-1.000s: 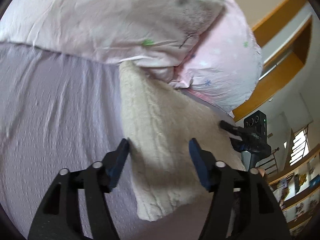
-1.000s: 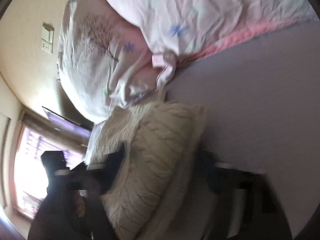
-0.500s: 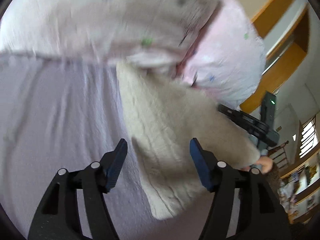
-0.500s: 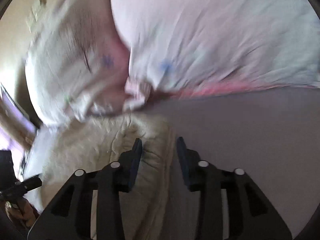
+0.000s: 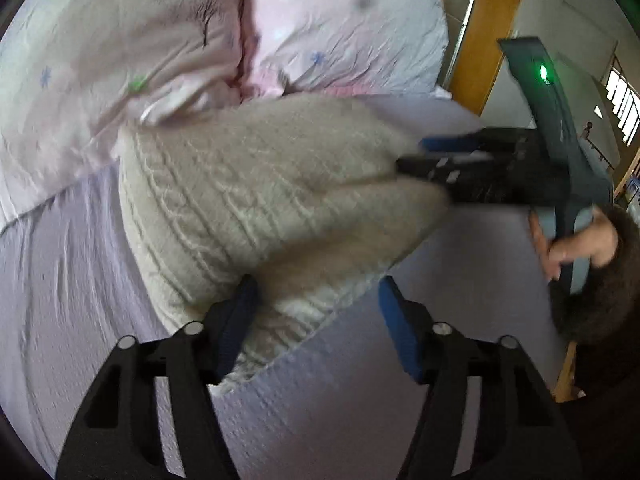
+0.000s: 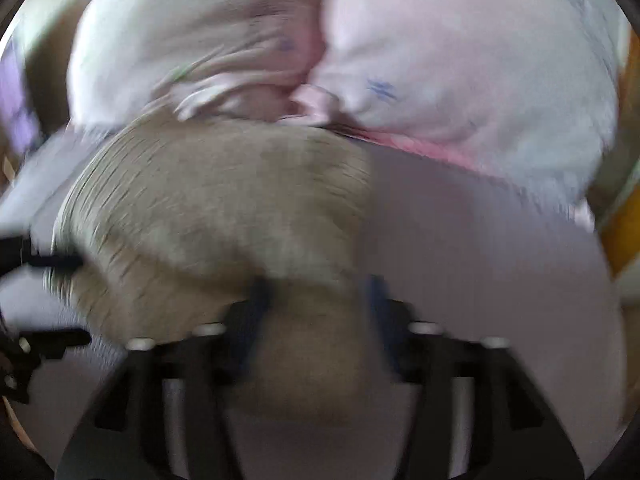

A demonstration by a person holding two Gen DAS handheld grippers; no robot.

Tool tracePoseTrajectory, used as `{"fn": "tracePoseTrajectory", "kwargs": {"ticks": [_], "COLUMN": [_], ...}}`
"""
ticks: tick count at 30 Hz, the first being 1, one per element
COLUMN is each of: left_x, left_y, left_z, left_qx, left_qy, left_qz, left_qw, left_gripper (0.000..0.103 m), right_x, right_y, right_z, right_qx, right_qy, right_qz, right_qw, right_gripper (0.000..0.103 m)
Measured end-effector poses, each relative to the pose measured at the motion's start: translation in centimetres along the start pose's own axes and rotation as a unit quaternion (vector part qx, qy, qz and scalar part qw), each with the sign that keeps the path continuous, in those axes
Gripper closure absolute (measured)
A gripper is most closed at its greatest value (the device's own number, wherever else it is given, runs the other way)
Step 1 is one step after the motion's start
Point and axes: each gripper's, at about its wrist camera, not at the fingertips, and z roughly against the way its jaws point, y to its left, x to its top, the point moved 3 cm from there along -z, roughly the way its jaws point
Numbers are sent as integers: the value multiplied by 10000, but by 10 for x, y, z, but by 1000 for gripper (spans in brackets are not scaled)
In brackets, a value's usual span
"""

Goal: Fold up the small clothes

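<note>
Left wrist view: the left gripper (image 5: pixel 316 312) has its jaws spread wide, blue pads facing each other, with nothing clamped; the left pad rests against the near edge of a cream cable-knit sweater (image 5: pixel 256 200), and a corner of the knit lies in the gap. The sweater lies bunched on a lavender bedsheet (image 5: pixel 72 280) that fills the frame from 6 to 9 o'clock. At 3 o'clock the right gripper (image 5: pixel 436 156) reaches into the sweater's far side, its fingertips buried in the knit, so how far it is parted cannot be told here; a hand (image 5: pixel 576 240) in a dark fuzzy sleeve holds its grey handle. Two pale pink pillows (image 5: pixel 160 40) with small blue and green prints sit from 10 to 1 o'clock, touching the sweater's top edge. An orange-brown wooden frame (image 5: pixel 484 32) and a bright window (image 5: pixel 620 100) stand at 2 o'clock.

Right wrist view, heavily blurred: the right gripper (image 6: pixel 320 304) shows its jaws partly apart with the cream sweater (image 6: pixel 216 200) bulging between and over them; whether they pinch it cannot be told. The sweater spreads from centre toward 9 o'clock, where the left gripper's (image 6: pixel 48 300) dark fingers touch it. The lavender sheet (image 6: pixel 500 260) fills 3 to 5 o'clock, the pillows (image 6: pixel 440 60) 10 to 2 o'clock.
</note>
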Motion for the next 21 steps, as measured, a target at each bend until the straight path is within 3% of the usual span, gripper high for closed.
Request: {"fn": "tracePoseTrajectory", "kwargs": {"ticks": [3, 5, 8, 10, 12, 13, 16, 17, 19, 21], "left_x": [-7, -10, -15, -19, -25, -28, -40, -42, -46, -45], "left_y": [0, 2, 5, 3, 3, 4, 7, 7, 6, 9], "left_z": [8, 18, 36, 47, 59, 65, 81, 84, 84, 74], "left_qx": [-12, -196, -470, -583, -639, -599, -40, 150, 581, 932], "left_qy": [1, -103, -327, -467, -631, -707, -920, -955, -900, -705], "left_qz": [-59, 101, 405, 607, 891, 1020, 1410, 1475, 1561, 1590], "left_qw": [10000, 9997, 9975, 9954, 9920, 9905, 9857, 9843, 9819, 9803], "left_gripper": [40, 33, 28, 24, 19, 14, 3, 2, 2, 2], "right_x": [3, 3, 0, -3, -19, -24, -22, -23, -27, -38], "right_y": [-9, -8, 16, 31, 43, 43, 38, 35, 30, 27], "right_z": [16, 44, 66, 50, 4, -5, 19, 32, 50, 57], "right_qx": [-202, 423, 1033, 1035, 617, 554, 738, 890, 957, 838], "right_qy": [-274, -720, -1041, -749, 227, 320, -88, -330, -633, -713], "right_qz": [-255, -439, -229, 31, 324, 343, 56, -44, -223, -345], "right_qw": [9991, 9955, 9889, 9918, 9973, 9974, 9972, 9955, 9931, 9933], "right_gripper": [39, 39, 39, 39, 37, 37, 36, 19, 1, 1]}}
